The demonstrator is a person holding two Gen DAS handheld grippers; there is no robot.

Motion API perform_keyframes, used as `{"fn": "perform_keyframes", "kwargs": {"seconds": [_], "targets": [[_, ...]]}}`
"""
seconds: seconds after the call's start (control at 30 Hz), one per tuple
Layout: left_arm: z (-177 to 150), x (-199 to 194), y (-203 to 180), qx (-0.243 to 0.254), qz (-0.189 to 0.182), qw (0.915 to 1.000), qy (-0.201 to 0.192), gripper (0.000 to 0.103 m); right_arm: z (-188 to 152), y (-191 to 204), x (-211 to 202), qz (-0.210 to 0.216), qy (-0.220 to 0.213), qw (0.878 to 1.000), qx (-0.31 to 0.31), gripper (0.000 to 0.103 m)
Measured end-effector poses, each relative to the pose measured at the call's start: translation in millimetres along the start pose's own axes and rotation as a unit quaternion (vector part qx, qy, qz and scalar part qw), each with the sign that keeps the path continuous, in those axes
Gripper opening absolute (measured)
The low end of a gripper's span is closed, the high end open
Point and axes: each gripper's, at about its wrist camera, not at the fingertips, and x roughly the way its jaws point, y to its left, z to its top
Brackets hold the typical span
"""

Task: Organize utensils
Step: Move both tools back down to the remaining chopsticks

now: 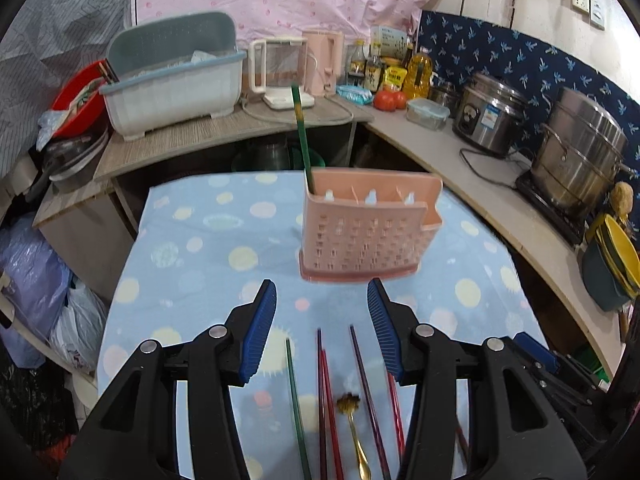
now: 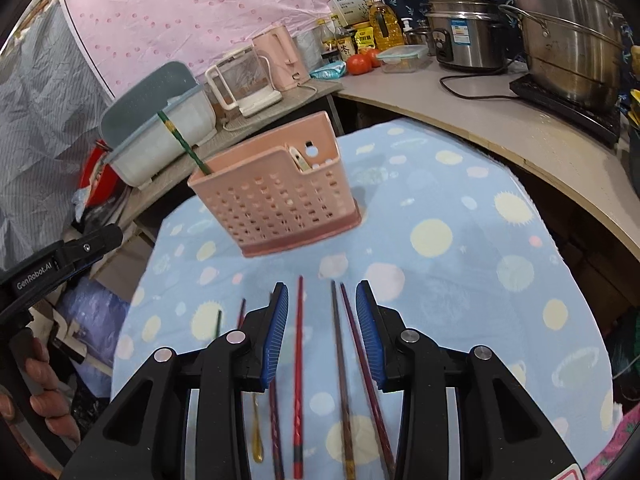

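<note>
Chopsticks [image 2: 298,360] lengthwise between right gripper [image 2: 322,334] fingers, jaws part-open, empty; left gripper [image 1: 322,330] likewise, empty.

One pink holder [image 1: 366,232] stood at twelve o'clock on the table, with one green chopstick [image 1: 301,132] inside. At six o'clock lay six loose chopsticks: one green [image 1: 296,408], five reddish-dark [image 2: 298,360]. One gold spoon [image 1: 354,432] lay among them.

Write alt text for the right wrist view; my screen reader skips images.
Open tongs hover over loose chopsticks lying on a blue dotted tablecloth. Beyond them stands a pink perforated utensil holder with one green chopstick in it.
</note>
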Motion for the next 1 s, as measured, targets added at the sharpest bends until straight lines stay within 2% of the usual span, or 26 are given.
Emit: {"fn": "perform_keyframes", "kwargs": {"seconds": [0.5, 1.0], "targets": [[-100, 29, 17, -0.006, 0.012, 0.9957, 0.092, 0.045, -73, -14, 18, -0.037, 0.07, 0.997, -0.016, 0.035], [-150, 39, 34, -0.02, 0.015, 0.9905, 0.135, 0.045, -102, -17, 30, -0.043, 0.107, 0.993, -0.017, 0.035]]}}
